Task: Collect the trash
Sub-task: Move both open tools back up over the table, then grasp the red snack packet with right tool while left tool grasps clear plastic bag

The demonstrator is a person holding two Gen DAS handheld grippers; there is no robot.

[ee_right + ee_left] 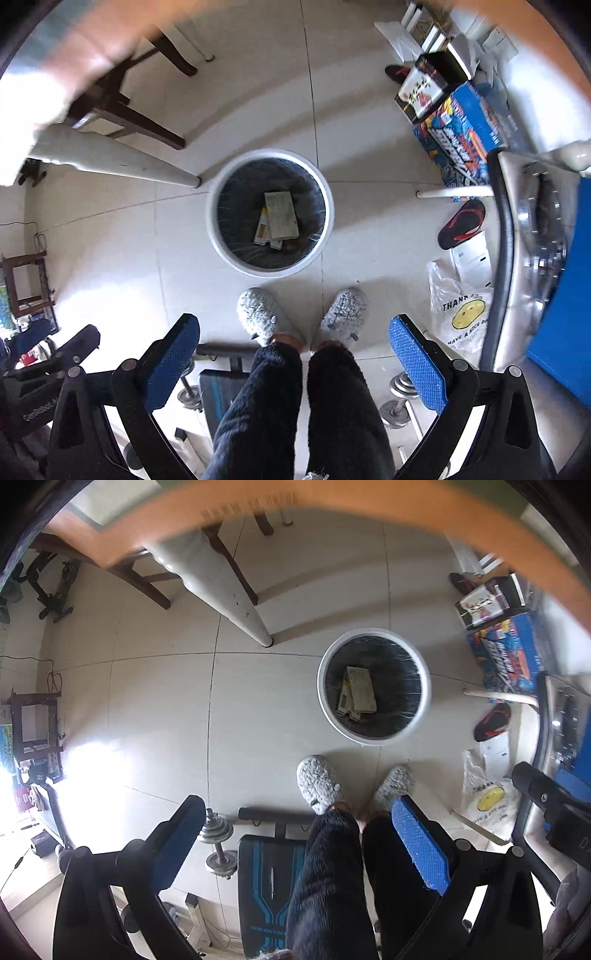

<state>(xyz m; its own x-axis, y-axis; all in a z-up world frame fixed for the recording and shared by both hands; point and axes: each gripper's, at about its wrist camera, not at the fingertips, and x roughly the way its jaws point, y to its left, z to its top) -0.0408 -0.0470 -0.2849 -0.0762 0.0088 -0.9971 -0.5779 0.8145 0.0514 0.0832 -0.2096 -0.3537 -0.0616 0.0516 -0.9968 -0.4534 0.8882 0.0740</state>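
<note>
Bin [373, 686] sits right of centre in the left wrist view, a white round one lined with a dark bag, on the pale tiled floor [155, 709]. Flat cardboard packets [357, 694] lie at its bottom. Left gripper [299, 845] is pointing down at the floor, blue pads spread wide, nothing between them. Grey fuzzy slippers [319, 782] stand just short of the bin, with dark trouser legs [332, 878] rising toward the camera. A white table leg [236, 602] lands beside the bin.

Over to the right wrist view: same bin [271, 212] near centre, packets [279, 218] inside. Right gripper [295, 363] hangs above the slippers [258, 314], pads wide apart and empty. A white plastic bag [461, 314] with a yellow smiley lies on the floor to the right, near a black and red sandal [461, 223].
</note>
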